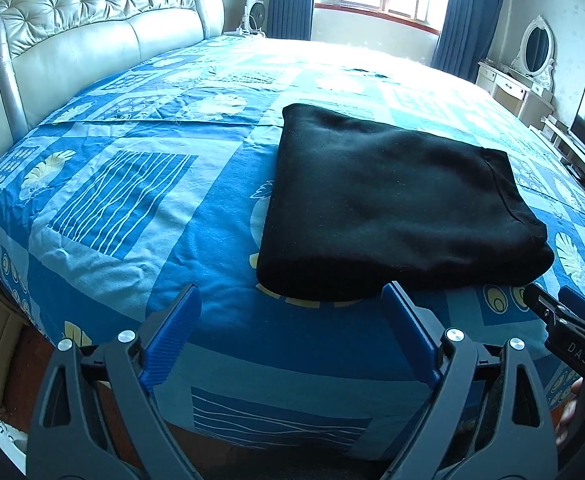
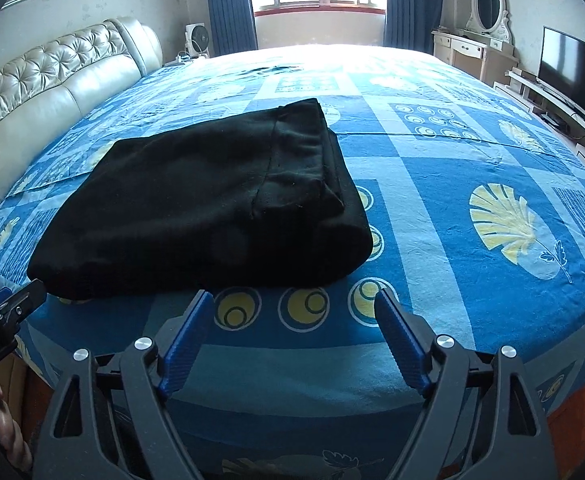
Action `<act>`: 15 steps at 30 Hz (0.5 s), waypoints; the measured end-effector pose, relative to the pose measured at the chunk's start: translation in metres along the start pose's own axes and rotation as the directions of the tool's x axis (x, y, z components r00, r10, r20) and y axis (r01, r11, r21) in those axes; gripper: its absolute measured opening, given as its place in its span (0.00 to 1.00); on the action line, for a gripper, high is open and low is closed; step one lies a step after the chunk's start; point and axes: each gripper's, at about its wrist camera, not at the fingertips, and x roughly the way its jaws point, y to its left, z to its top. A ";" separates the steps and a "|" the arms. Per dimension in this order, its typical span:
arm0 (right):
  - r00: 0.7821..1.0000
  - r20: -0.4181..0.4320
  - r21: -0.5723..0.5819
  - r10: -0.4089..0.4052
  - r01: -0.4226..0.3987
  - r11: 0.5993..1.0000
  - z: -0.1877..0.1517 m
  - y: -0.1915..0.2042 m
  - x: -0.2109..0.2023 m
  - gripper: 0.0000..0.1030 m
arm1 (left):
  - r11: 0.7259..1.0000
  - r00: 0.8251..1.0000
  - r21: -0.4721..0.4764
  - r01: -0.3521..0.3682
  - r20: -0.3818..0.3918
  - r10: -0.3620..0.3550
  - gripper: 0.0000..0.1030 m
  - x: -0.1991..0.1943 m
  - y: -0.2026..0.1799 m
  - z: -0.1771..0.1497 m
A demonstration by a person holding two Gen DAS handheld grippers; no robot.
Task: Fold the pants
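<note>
The black pants [image 1: 392, 204] lie folded into a thick rectangle on the blue patterned bedspread [image 1: 132, 208], near the bed's front edge. My left gripper [image 1: 292, 300] is open, its blue pads apart over bare sheet just short of the bundle's near edge. In the right wrist view the same pants [image 2: 212, 204] lie ahead and to the left, the hem seam on top. My right gripper [image 2: 292, 304] stands open with only bedspread [image 2: 452, 152] between its fingers. Each gripper's tip shows at the edge of the other's view; nothing is held.
A tufted cream headboard [image 1: 92, 32] lines the left side. Beyond the bed are a window with blue curtains [image 2: 228, 4], a small fan [image 2: 197, 38], a white dressing table with mirror [image 2: 488, 4] and a television [image 2: 572, 64] on a low stand at right.
</note>
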 end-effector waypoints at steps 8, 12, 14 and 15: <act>1.000 0.024 -0.002 -0.005 0.005 1.000 -0.003 0.001 -0.008 0.79 | 1.000 1.000 0.021 0.006 0.010 -0.006 0.89 -0.004 -0.002 0.002; 1.000 0.013 -0.007 -0.005 0.005 1.000 -0.003 0.001 -0.007 0.79 | 1.000 1.000 0.020 0.023 0.008 -0.023 0.89 -0.007 -0.004 0.006; 1.000 0.023 -0.008 -0.008 0.009 1.000 -0.003 0.001 -0.009 0.79 | 0.999 1.000 0.020 0.025 0.016 -0.025 0.89 -0.010 -0.004 0.007; 1.000 0.026 -0.010 -0.009 0.009 1.000 -0.003 0.002 -0.010 0.79 | 0.999 0.999 0.022 0.028 0.017 -0.028 0.90 -0.011 -0.005 0.007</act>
